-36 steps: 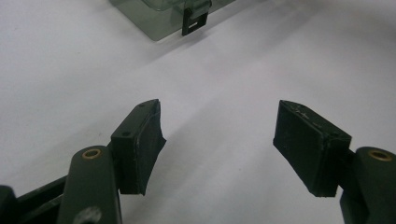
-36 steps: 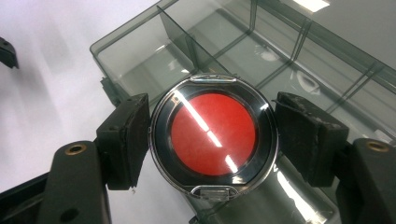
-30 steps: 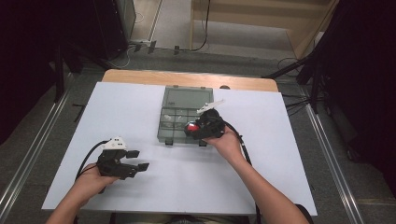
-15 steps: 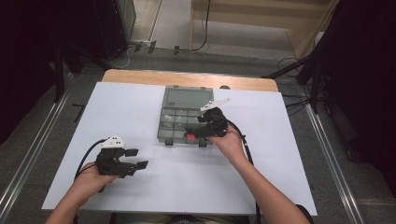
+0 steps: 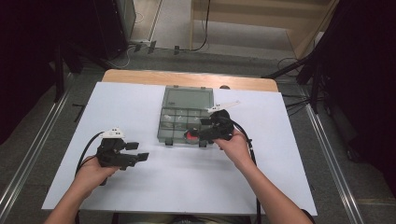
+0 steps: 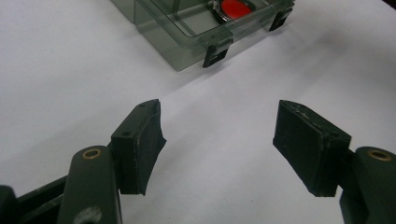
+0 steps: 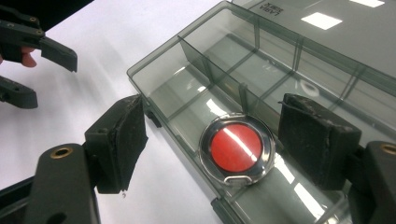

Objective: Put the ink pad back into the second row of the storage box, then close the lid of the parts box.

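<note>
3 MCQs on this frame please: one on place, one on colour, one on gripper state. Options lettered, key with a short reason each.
1. Where does the round disc lie?
A. on the bare white table cover
B. in a front compartment of the clear organizer box
C. between the left gripper's jaws

2. What colour is the disc's face?
A. blue
B. green
C. red

3. How do the jaws of the right gripper stand?
A. open, one on each side of the disc
B. shut on the disc
C. shut on the box's lid

Key:
1 B, the right gripper view shows it inside a walled compartment by the front latches.
2 C, the face is red inside a shiny metal rim.
3 A, both pads stand clear of the disc, with gaps showing.
</note>
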